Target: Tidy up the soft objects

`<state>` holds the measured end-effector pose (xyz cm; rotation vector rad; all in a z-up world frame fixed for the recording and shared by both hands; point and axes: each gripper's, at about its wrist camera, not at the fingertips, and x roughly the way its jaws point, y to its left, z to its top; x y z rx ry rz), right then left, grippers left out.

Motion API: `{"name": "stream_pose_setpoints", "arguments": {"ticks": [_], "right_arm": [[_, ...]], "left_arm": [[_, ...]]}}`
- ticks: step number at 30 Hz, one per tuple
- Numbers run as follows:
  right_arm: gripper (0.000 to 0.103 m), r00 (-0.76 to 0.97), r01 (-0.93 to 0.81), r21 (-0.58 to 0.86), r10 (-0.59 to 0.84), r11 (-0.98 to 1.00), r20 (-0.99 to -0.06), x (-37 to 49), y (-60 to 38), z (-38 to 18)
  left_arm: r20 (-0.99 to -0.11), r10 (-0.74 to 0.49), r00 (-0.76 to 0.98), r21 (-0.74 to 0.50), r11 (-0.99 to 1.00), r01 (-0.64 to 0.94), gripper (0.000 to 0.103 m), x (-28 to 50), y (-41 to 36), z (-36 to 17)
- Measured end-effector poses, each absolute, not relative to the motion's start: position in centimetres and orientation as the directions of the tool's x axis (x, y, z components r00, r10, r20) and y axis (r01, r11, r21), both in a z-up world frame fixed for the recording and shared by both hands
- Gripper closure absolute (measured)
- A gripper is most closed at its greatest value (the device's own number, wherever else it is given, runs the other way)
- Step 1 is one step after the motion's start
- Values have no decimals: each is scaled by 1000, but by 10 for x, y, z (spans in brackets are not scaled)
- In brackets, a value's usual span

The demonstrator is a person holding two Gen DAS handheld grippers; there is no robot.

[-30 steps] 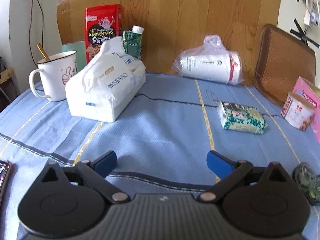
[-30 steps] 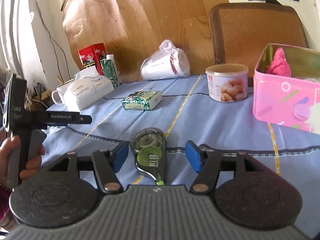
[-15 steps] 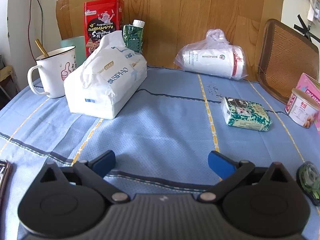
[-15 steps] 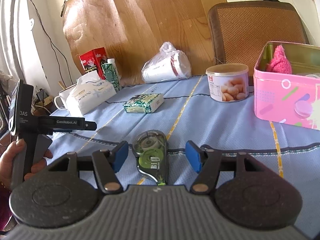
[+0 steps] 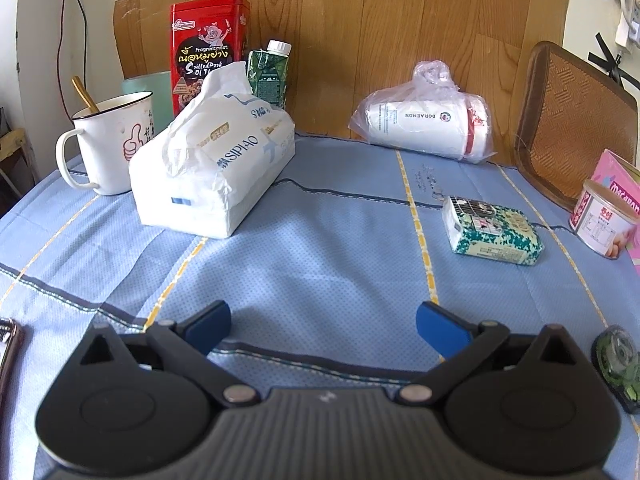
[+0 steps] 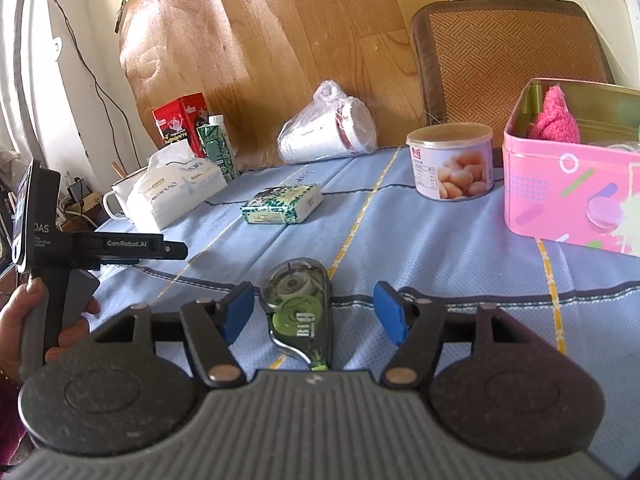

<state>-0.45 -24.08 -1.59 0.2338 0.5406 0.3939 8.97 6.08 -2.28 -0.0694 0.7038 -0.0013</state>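
Right wrist | right gripper fingers apart, astride correction tape, untouched | left gripper fingers wide, empty

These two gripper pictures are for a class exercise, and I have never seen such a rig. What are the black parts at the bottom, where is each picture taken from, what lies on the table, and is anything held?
No robot arm is here. A person holds a hand tool in each hand, each with two blue-padded fingers and a camera looking forward along them.

One picture looks out from the left gripper, the other from the right gripper. The right view also shows the person's hand holding the left tool.

On the blue tablecloth lie a large tissue pack, a small green tissue pack, a mug, a bagged white cup, a snack tub and a pink tin with something pink and fluffy inside.

Nothing is held. Both grippers are open; a green correction tape lies on the cloth between the right one's fingers, untouched.
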Motion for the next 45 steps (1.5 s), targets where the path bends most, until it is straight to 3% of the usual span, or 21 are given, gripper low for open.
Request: {"name": "stream_pose_setpoints", "arguments": {"ticks": [19,22,29,34,36,40,45], "right_arm": [[33,783,-306,314,426,899,-453,-5,-242,-15],[28,768,-345,295,449,891,-457,-9,-241,-12],[28,753,-424,208,471,882,-459,-32,-247,-3],[27,825,-385,121,400,915,-400,-51,-279,17],[20,867,-334,113,352,936,-352,-60,-299,27],[17,916,-241,191,287,952,-278,-71,-336,36],[17,916,-200,260,274,945,-292,-63,-337,29]], "left_arm": [[-639,-40,768,-83,996,-17,1,87,62,-22],[-638,-38,769,-84,996,-21,1,86,62,-22],[-644,-16,765,-42,999,-15,0,84,55,-21],[-648,-16,761,-38,999,-12,1,85,55,-22],[-649,-17,761,-37,999,-9,0,86,55,-23],[-649,-19,761,-37,999,-7,0,86,54,-23],[-649,-26,760,-37,999,3,0,87,53,-23]]}}
